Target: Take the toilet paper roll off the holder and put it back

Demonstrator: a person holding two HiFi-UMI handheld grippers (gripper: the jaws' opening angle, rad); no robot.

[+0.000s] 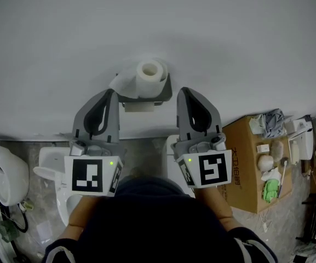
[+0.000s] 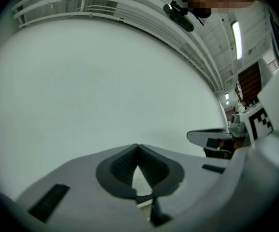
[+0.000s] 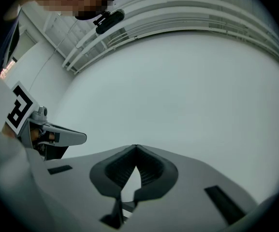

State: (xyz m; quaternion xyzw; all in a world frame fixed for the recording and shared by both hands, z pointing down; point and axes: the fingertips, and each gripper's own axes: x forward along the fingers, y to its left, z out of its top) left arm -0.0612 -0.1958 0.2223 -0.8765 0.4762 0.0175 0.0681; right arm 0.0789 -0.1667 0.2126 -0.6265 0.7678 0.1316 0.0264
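TP roll (image 1: 150, 74) sits on the holder (image 1: 166, 90), core facing up toward the cam, loose sheet trailing off at its 9 o'clock. Nothing's touching it. So either the job hasn't begun or it's all done; can't tell which from here.

L gripper (image 1: 111, 93) is at the roll's 7 o'clock, R gripper (image 1: 183, 91) at its 5 o'clock, both near it but apart. Both are empty w/ jaws closed tip to tip, confirmed in the gripper views (L (image 2: 138, 147), R (image 3: 136, 147)), which face bare wall.

Holder is fixed to a plain white wall (image 1: 158, 21). Below are a stone-look floor (image 1: 147, 141), a white toilet (image 1: 51, 166) at 8 o'clock, and a cardboard box (image 1: 245, 163) w/ misc bits on top at 4 o'clock.
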